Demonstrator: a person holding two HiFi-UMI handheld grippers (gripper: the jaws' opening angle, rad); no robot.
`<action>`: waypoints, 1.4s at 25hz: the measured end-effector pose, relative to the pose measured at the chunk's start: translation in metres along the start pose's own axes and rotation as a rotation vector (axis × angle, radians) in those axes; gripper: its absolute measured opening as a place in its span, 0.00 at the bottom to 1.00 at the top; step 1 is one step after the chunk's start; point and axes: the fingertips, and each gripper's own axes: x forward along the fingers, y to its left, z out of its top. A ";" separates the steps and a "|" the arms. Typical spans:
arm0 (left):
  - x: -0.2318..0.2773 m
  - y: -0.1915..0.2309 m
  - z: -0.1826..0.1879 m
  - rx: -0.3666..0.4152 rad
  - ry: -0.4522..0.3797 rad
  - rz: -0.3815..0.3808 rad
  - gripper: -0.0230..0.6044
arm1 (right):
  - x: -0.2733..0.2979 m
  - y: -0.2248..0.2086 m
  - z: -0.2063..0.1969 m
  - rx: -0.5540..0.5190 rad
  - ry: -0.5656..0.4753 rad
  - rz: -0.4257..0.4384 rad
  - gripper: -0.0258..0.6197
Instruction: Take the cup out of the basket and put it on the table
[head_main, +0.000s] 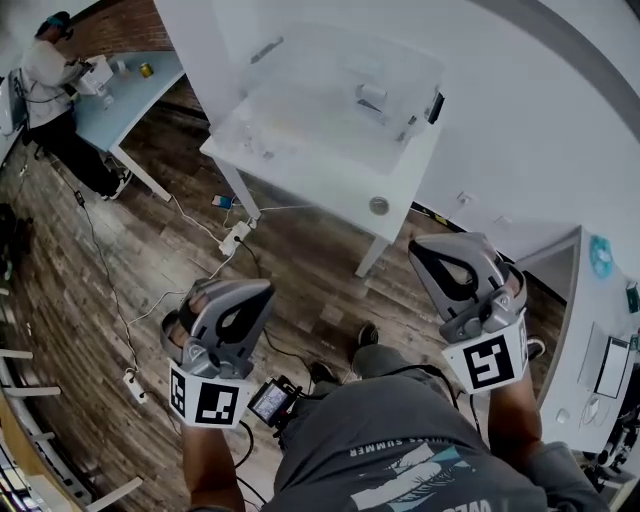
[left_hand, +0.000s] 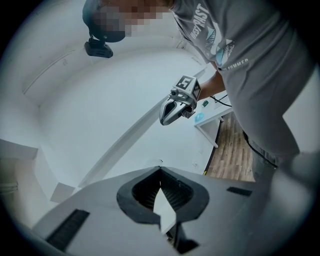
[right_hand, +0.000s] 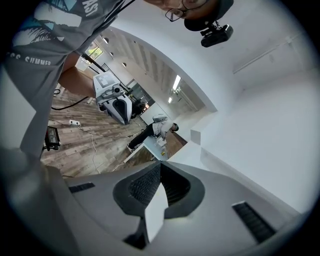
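Stood well back from the white table (head_main: 300, 165), with bare wooden floor (head_main: 150, 260) in between. Held the left gripper (head_main: 250, 290) and the right gripper (head_main: 440, 242) low and close to the body, one at each side, both aimed toward the table. Likely held that way to be ready for a reach, not to work yet. Squeezed both fully closed, tip against tip, with nothing between. No need for open jaws so far from anything to grab.

Saw a clear basket (head_main: 300, 60) set on top of the table, open at the top for reaching down into. Guessed the cup (head_main: 372, 96) to be the pale thing inside it, toward its right end, though too blurred to be sure. Not lifted out yet, so none of the job done.

Next, by a guess: get closer, open one gripper wide, and go in from above to clear the basket walls.
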 end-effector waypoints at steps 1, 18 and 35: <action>0.008 0.002 -0.001 0.000 0.008 -0.002 0.05 | 0.005 -0.005 -0.008 0.007 -0.001 0.003 0.06; 0.119 0.034 -0.002 0.010 0.162 -0.042 0.05 | 0.059 -0.086 -0.106 0.114 -0.125 0.037 0.06; 0.175 0.118 -0.077 -0.019 -0.062 -0.047 0.05 | 0.146 -0.130 -0.108 0.034 0.038 -0.032 0.06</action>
